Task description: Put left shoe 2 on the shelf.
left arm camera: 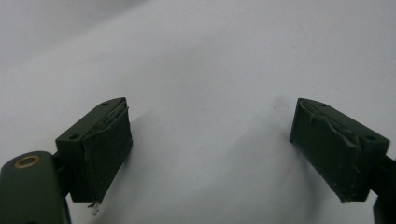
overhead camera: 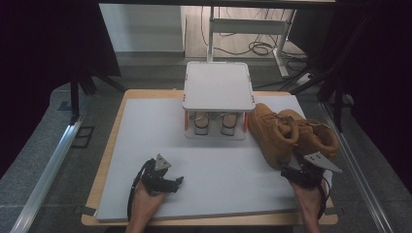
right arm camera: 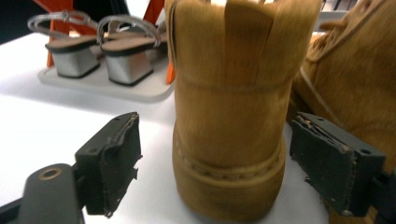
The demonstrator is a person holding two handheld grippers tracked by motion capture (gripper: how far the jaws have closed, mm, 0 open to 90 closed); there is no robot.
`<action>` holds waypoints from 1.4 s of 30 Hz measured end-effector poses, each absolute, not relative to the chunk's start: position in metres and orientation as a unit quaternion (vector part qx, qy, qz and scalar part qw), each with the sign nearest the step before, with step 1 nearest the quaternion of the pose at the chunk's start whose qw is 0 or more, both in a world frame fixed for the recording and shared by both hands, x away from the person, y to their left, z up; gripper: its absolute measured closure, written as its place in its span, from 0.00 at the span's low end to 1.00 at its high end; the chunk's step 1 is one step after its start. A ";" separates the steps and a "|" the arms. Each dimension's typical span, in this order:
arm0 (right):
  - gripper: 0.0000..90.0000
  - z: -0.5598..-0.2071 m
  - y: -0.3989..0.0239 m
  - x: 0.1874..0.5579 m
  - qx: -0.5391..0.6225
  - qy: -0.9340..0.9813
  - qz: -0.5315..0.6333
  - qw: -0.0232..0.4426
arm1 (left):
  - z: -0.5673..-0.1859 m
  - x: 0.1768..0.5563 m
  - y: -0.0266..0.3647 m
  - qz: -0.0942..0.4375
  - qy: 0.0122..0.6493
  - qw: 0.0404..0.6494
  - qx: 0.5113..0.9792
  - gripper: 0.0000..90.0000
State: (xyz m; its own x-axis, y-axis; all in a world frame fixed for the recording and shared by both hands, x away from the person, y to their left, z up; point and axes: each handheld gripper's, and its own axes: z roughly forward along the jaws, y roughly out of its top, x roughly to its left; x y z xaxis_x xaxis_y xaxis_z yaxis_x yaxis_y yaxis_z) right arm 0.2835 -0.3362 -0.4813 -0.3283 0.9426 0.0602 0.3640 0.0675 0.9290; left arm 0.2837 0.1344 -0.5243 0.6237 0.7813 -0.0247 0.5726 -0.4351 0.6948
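In the high view, two tan boots (overhead camera: 291, 133) are being seen standing side by side at the worktop's (overhead camera: 145, 145) three o'clock edge, toes pointing to twelve. One white two-tier rack (overhead camera: 218, 92) is sitting at twelve o'clock with two heeled sandals (overhead camera: 216, 124) on its lower shelf. The right gripper (overhead camera: 296, 171) is being held just behind the nearer boot's heel; the left gripper (overhead camera: 167, 182) is resting at seven o'clock.

In the left gripper view, the jaws are being held spread over bare worktop.

In the right gripper view, the near boot's heel (right arm camera: 233, 140) is standing between the spread jaws, neither pad touching it. The boot is judged fairly heavy, its suede soft and yielding, grippy; the stiff heel counter above the sole is judged the best place to be pinched.
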 end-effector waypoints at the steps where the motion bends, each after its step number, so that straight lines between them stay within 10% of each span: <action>1: 0.17 -0.480 -0.335 0.285 0.492 0.661 0.475 0.308 | -0.524 0.284 0.134 0.153 0.407 0.343 0.833 0.14; 42: 0.00 -0.474 -0.305 0.346 0.520 0.629 0.440 0.375 | -0.524 0.283 0.134 0.153 0.406 0.343 0.833 0.14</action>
